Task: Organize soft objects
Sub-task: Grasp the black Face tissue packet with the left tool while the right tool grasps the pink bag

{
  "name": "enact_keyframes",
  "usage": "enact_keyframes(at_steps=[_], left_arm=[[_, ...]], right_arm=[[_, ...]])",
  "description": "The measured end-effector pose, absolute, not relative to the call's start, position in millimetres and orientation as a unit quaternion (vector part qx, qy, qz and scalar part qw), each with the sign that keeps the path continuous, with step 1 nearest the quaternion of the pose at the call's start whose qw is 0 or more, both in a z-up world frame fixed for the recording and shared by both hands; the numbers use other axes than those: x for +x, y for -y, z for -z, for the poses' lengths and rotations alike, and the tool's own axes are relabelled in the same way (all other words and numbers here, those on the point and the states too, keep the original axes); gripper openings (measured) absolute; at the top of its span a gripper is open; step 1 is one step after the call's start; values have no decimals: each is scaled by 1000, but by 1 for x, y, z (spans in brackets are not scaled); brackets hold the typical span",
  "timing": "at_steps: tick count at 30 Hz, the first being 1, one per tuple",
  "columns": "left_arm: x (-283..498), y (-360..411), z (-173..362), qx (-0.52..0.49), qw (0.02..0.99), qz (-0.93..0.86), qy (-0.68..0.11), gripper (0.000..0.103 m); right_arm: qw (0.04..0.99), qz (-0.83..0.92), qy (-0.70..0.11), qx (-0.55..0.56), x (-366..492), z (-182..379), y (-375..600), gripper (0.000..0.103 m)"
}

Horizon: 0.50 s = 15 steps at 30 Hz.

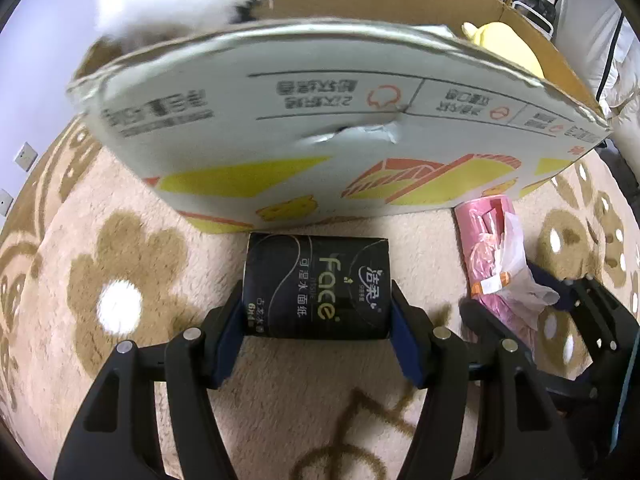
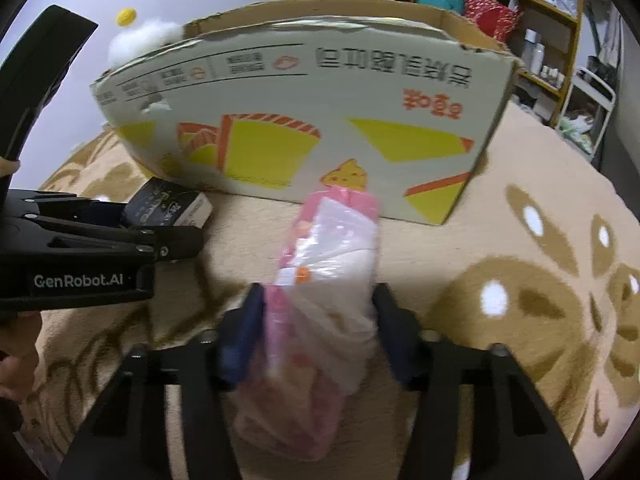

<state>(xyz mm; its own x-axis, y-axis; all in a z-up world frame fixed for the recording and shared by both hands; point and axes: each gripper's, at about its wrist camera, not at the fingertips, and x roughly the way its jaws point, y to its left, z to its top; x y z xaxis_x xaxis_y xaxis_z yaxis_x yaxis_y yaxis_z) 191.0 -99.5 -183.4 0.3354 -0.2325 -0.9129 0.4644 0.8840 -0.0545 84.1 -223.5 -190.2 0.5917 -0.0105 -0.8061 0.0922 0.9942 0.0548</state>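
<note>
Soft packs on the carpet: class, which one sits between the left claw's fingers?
The black tissue pack, printed "Face", between the left claw. The pink pack in clear plastic sits in the right claw instead.

Your matt black plastic left gripper (image 1: 316, 316) pinches a glossy black film-wrapped tissue pack (image 1: 318, 286); your right gripper (image 2: 320, 332) squeezes a crinkled pink plastic-wrapped bundle (image 2: 320, 320). Around you: plush beige flower-patterned carpet (image 2: 520, 280), printed corrugated cardboard box (image 1: 320, 120) with torn edges.
</note>
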Motion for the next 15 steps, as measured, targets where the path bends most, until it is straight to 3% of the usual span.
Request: enact_keyframes(at_steps=[6, 10, 15], left_arm=[[174, 81, 176, 103, 823, 194, -525, 63], [161, 68, 170, 110, 835, 176, -509, 63], [153, 57, 156, 107, 849, 169, -490, 63]], right_arm=[[893, 29, -443, 72, 78, 185, 225, 45], [899, 27, -431, 69, 75, 172, 227, 24], [900, 29, -430, 68, 66, 167, 226, 21]])
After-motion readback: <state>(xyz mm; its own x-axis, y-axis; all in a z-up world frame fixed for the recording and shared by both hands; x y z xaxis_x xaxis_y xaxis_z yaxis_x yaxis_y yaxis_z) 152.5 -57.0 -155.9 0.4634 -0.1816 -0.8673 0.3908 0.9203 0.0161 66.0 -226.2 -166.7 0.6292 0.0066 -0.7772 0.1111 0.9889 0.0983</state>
